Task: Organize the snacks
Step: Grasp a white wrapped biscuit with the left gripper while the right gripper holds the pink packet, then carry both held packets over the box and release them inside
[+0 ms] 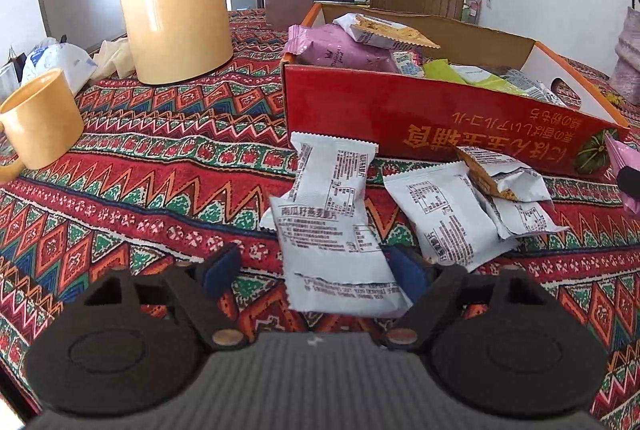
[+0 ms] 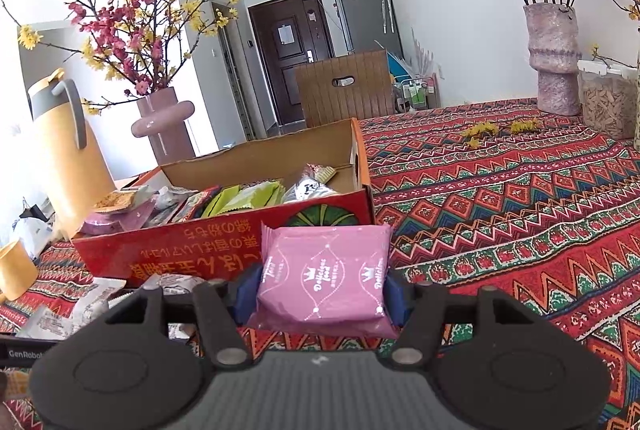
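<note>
Two vases (image 2: 162,125) on patterned tablecloth (image 2: 520,209) (door (image 2: 294,57) behind); left jaws gape around white packet (image 1: 340,250), right jaws clamp pink packet (image 2: 324,282).

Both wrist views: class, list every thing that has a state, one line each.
Red cardboard snack box: open-topped, holding packets.
Pink snack packet: gripped, sealed.
Right gripper: shut on pink snack packet.
White printed snack packet: lying on cloth, between pads.
Left gripper: open.
Yellow mug: upright.
Yellow thermos jug: upright.

walls (image 2: 460,29): white | door (image 2: 292,57): dark, panelled | chair back (image 2: 344,89): wooden | light: bright, probably daylight | floor: unseen
</note>
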